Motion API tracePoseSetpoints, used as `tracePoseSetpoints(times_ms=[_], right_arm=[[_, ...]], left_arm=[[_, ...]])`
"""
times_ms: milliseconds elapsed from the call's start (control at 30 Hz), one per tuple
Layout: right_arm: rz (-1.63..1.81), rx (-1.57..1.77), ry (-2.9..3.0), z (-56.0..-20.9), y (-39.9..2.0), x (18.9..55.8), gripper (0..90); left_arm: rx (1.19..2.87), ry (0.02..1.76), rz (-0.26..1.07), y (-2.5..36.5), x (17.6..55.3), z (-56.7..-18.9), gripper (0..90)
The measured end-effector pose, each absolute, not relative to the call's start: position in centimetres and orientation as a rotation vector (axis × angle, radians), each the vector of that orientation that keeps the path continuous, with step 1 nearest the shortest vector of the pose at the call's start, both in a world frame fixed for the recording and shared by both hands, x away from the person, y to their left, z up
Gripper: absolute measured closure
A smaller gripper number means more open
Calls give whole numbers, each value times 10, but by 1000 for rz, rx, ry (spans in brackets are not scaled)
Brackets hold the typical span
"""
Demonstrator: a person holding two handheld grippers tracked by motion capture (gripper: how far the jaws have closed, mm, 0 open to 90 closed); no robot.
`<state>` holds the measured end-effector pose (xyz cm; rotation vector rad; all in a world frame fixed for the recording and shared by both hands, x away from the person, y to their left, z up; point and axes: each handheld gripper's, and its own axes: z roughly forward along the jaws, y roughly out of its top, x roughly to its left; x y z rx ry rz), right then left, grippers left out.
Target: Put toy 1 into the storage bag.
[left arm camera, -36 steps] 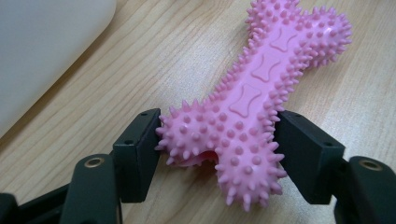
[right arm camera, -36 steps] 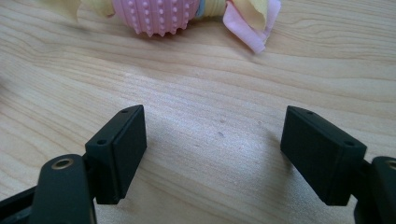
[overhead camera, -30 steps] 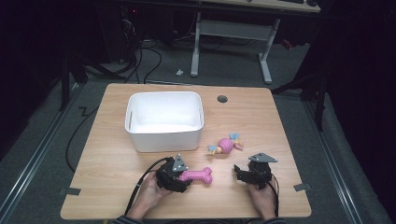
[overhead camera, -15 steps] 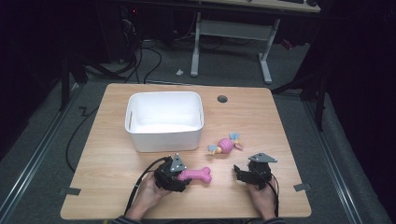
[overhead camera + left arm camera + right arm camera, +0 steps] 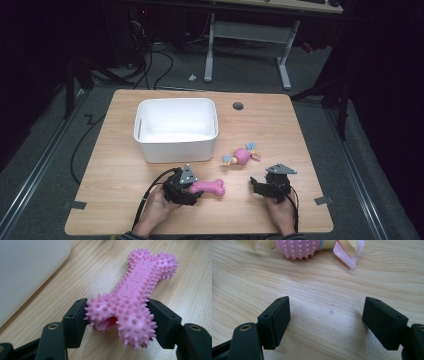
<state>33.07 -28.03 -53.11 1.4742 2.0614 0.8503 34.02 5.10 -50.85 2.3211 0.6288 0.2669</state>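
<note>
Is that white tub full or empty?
Empty: the high view looks into the white tub and shows just its bare white floor.

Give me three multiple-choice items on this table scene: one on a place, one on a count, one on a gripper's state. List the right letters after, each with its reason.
1. Where does the pink spiky bone toy lie?
A. inside the white bin
B. on the table, in front of the white bin
C. on the floor

2. How many pink toys are on the table?
A. two
B. one
C. four

3. How do the right gripper jaws stand?
A. clamped on the bone
B. shut on a cloth
C. open over bare wood

Key: 1 B, the high view shows it on the wood on the near side of the bin, its end between the left gripper jaws. 2 A, the bone and the pink ball toy. 3 C, nothing lies between the jaws.
</note>
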Motion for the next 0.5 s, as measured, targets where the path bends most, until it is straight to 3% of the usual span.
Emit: tracePoseSetpoints(times_ms=[500], right_arm=[[850,1472,2062,-531,-280,331,226]], left_arm=[[2296,642,280,60,339,-502,372]])
